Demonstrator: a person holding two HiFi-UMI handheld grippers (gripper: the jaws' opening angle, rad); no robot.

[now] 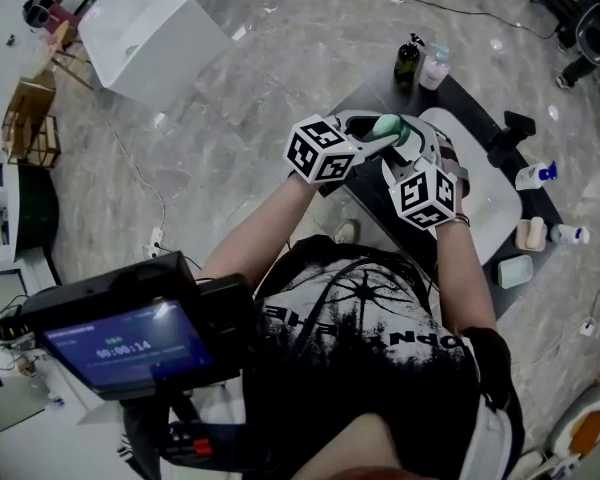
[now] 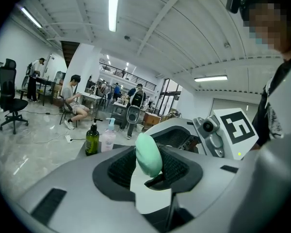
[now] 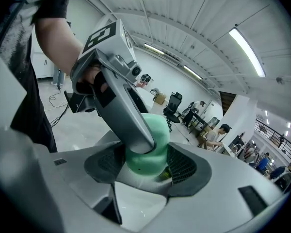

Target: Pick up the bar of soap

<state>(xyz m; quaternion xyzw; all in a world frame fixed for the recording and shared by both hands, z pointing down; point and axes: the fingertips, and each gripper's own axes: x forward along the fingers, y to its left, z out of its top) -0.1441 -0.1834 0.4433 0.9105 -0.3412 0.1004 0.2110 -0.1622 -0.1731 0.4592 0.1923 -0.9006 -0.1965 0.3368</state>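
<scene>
Left tool [image 2: 150, 169]: clenched on the bar of soap [image 2: 148, 154]. From the left gripper view I see the pale green bar standing edge-on between the two black mesh pads, which bear on its broad faces.

Bar of soap: off the worktop [image 1: 472, 103] and held in the air. In the head view I place it above the worktop's left edge, just beside the left rim of the white basin [image 1: 485, 203]. It sits between the two marker cubes, at the point where both tools meet.

Right tool [image 3: 146, 171]: also grasping the bar of soap. In the right gripper view the bar fills the gap between the pads and touches both. One grey finger of the left tool lies across the upper part of the bar in that view. The two tools point towards each other and share the one bar.

Worktop, far end: a dark green pump bottle [image 1: 407, 65] and a pink bottle [image 1: 435, 68] stand upright side by side.

Worktop, right side beyond the basin: a blue-capped bottle [image 1: 533, 175], two beige bars [image 1: 529, 233] and a pale green dish [image 1: 515, 270]. All are well apart from the tools.
</scene>
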